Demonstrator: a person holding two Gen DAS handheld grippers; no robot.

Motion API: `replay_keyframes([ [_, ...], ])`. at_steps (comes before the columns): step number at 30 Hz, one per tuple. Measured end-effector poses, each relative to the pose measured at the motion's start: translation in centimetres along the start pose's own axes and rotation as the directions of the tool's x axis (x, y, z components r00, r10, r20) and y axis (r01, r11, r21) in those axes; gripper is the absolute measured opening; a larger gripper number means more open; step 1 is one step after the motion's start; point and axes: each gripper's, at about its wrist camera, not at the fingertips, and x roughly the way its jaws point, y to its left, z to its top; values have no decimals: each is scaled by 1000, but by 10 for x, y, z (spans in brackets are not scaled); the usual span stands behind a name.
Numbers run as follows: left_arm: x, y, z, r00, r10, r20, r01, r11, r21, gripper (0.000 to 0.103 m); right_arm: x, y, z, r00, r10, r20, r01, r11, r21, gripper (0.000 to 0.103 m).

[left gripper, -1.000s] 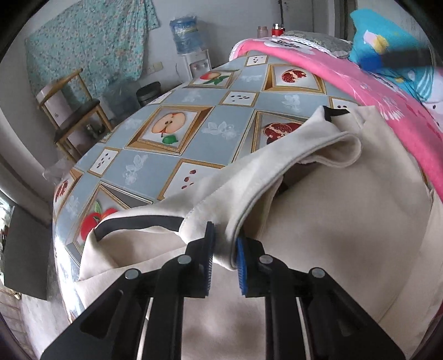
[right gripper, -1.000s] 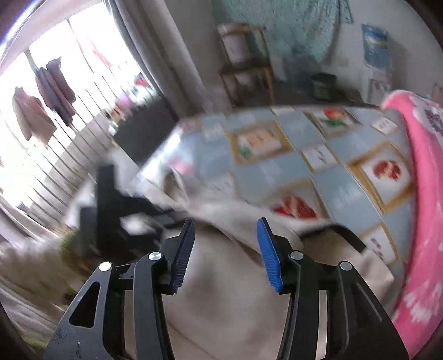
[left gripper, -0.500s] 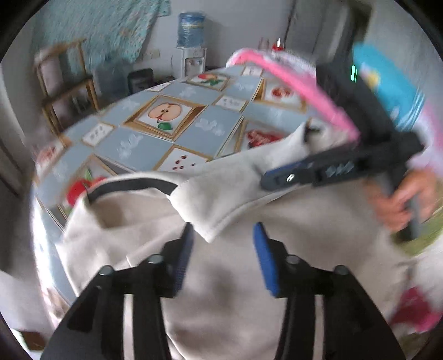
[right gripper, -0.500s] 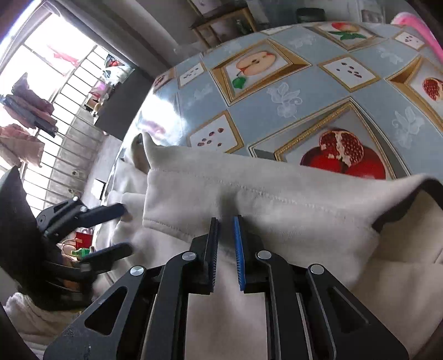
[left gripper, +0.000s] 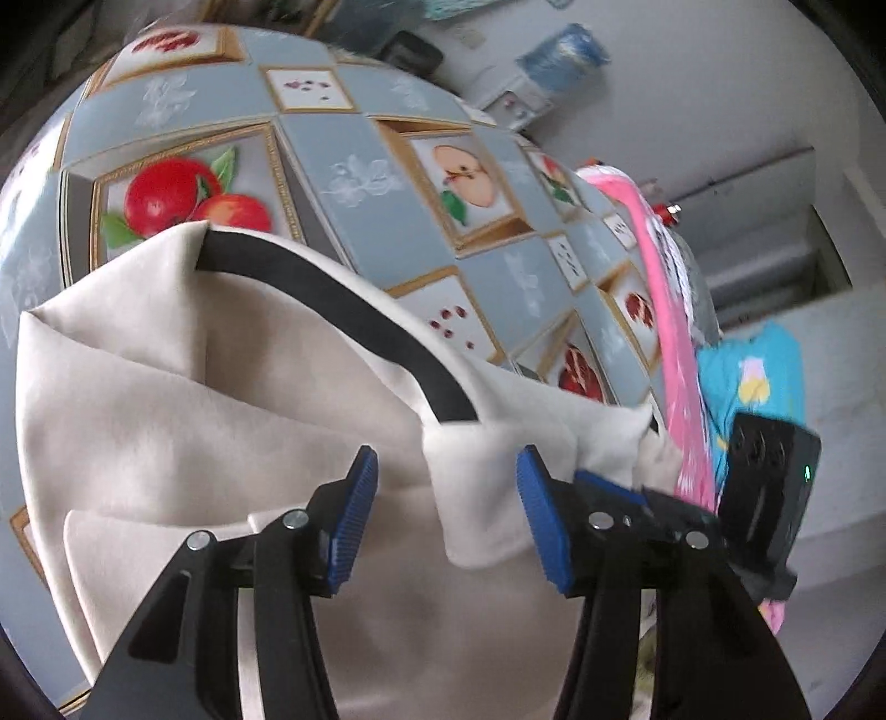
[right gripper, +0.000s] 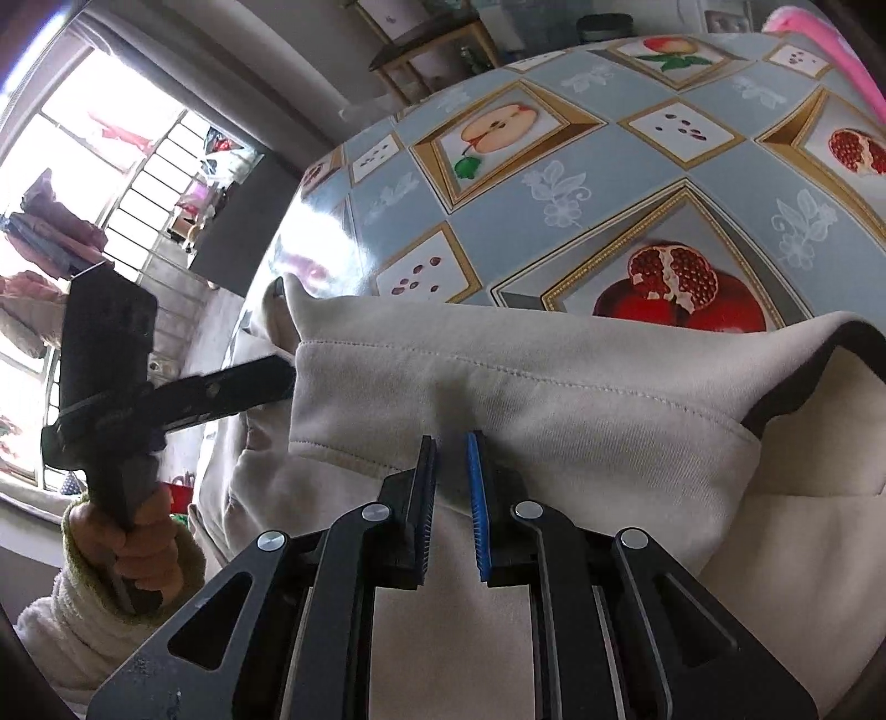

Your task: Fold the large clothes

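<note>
Currently the cream fleece garment with black trim (left gripper: pixel 183 410) lies rumpled on the fruit-patterned counter (left gripper: pixel 354 138). Left gripper (left gripper: pixel 446 512): jaws spread wide, a folded edge between them at 12 o'clock. Right gripper (right gripper: pixel 448 493): jaws clamped on the stitched hem (right gripper: pixel 498 399).

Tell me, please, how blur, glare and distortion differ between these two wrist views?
Left wrist: motion blur softens the tablecloth and water bottle; fisheye bends the table edge. Right wrist: sharper, stitching on the cream garment readable, but the window is blown out and glare whitens the tablecloth's near corner.
</note>
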Motion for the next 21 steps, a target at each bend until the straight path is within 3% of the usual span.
replay_keyframes([
  [5,4,3,7,1000,-28,4,28,998,-53,49,-4,-4,-3,1000,12,4,-12,1000,4,13],
  [10,1,-1,7,992,-124,-1,124,989,-77,49,-5,-7,-4,1000,28,10,-28,1000,12,13],
  [17,3,2,-1,985,-165,-50,157,977,-141,49,-6,-8,-5,999,36,15,-36,999,18,13],
  [21,3,-5,-8,986,-158,-62,150,982,-115,49,-6,-8,-5,999,35,15,-35,999,18,13],
])
